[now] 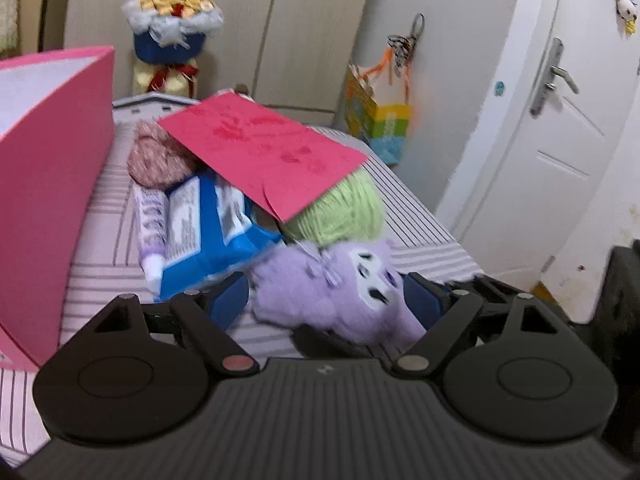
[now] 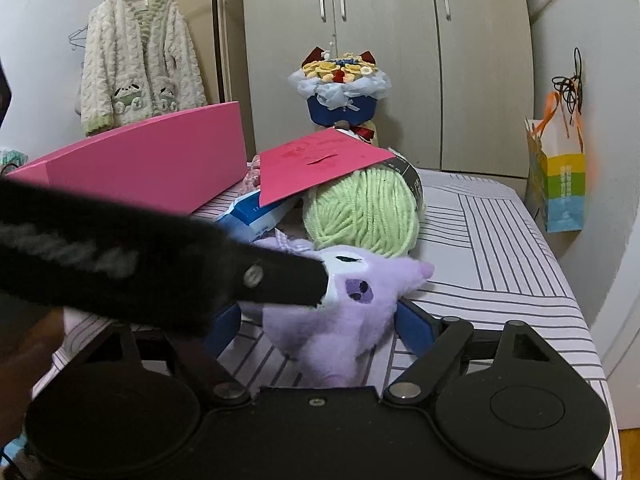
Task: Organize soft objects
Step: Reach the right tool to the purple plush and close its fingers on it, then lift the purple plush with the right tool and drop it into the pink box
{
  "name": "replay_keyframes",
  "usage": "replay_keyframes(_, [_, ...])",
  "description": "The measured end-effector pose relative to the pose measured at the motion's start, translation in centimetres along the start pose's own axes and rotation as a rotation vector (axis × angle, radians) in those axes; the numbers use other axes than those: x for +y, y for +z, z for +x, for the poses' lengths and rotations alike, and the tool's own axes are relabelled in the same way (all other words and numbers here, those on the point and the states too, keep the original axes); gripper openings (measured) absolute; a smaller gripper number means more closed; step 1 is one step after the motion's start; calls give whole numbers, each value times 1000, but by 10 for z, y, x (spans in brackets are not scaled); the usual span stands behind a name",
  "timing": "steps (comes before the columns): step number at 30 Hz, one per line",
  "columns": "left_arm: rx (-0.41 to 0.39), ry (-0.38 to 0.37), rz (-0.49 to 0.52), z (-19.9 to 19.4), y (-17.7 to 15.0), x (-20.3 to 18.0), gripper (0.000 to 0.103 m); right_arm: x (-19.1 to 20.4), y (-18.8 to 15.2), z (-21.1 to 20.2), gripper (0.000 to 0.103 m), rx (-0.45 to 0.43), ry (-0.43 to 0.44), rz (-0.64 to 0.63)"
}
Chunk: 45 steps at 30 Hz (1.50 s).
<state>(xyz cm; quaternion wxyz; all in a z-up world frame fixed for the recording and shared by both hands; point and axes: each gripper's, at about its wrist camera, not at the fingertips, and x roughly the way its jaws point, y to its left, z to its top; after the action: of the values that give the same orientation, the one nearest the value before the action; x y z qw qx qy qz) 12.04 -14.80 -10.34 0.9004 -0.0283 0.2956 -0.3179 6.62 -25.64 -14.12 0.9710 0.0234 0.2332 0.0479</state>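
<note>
A: Nearest item?
B: Purple plush (image 1: pixel 340 292), lying on the striped bed (image 1: pixel 100 268). Both grippers sit around it. Left gripper (image 1: pixel 326 300): jaws wide, blue pads (image 1: pixel 228 300) either side of the plush; contact cannot be told through the blur. Right gripper (image 2: pixel 316 324): jaws wide too, the plush between them, its right pad (image 2: pixel 416 326) at the plush's edge; the left pad is partly hidden by the other gripper's black arm crossing the right wrist view.

A: Behind the plush?
B: Green yarn ball (image 1: pixel 340 212), touching the plush. Just left of it, a blue-and-white pack (image 1: pixel 208 232), tilted, with a white tube (image 1: pixel 150 232) along its left side. A mottled brown-pink yarn ball (image 1: pixel 156 160) lies behind the pack.

A: Covering?
B: Red card (image 1: pixel 260 156), slanted, resting over the green yarn and the pack.

A: Left side?
B: Pink box (image 1: pixel 52 184), open, standing on the bed beside the pile.

A: Farthest?
B: Bouquet (image 1: pixel 172 20) in blue wrap before the wardrobe (image 2: pixel 384 60); a colourful paper bag (image 1: pixel 380 124) hanging on the wall; a white door (image 1: pixel 560 120); a fleecy robe (image 2: pixel 136 56) on a hanger.
</note>
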Motion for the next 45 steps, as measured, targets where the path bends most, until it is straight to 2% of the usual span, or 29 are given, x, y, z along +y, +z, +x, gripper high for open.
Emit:
replay_keyframes(3, [24, 1, -3, 10, -1, 2, 85, -1, -2, 1, 87, -14, 3, 10])
replay_keyframes(4, [30, -2, -11, 11, -1, 3, 85, -1, -3, 1, 84, -18, 5, 9])
replay_keyframes(8, [44, -26, -7, 10, -4, 2, 69, 5, -7, -2, 77, -31, -28, -2])
replay_keyframes(12, [42, -13, 55, 1, -4, -10, 64, 6, -6, -9, 68, -24, -59, 38])
replay_keyframes(13, [41, -10, 65, -1, -3, -12, 64, 7, -6, -11, 62, -24, -71, 41])
replay_keyframes(17, [106, -90, 42, -5, -6, -16, 63, 12, -7, -19, 57, -11, -35, 55])
replay_keyframes(23, [104, -67, 39, -19, -11, -19, 59, 23, -11, -28, 57, 8, -44, 48])
replay_keyframes(27, [74, -50, 15, -37, -11, -14, 59, 26, -12, -34, 57, 24, -48, 51])
replay_keyframes(32, [26, -30, 28, -65, -10, -12, 40, 38, -9, -47, 57, 25, -26, 38])
replay_keyframes(36, [10, -16, 32, -89, -11, -11, 34, 54, -4, -58, 57, 27, -17, -3])
replay_keyframes(45, [81, 32, 81, -134, -21, -2, 34, 90, -2, -74, 57, 127, 83, -39])
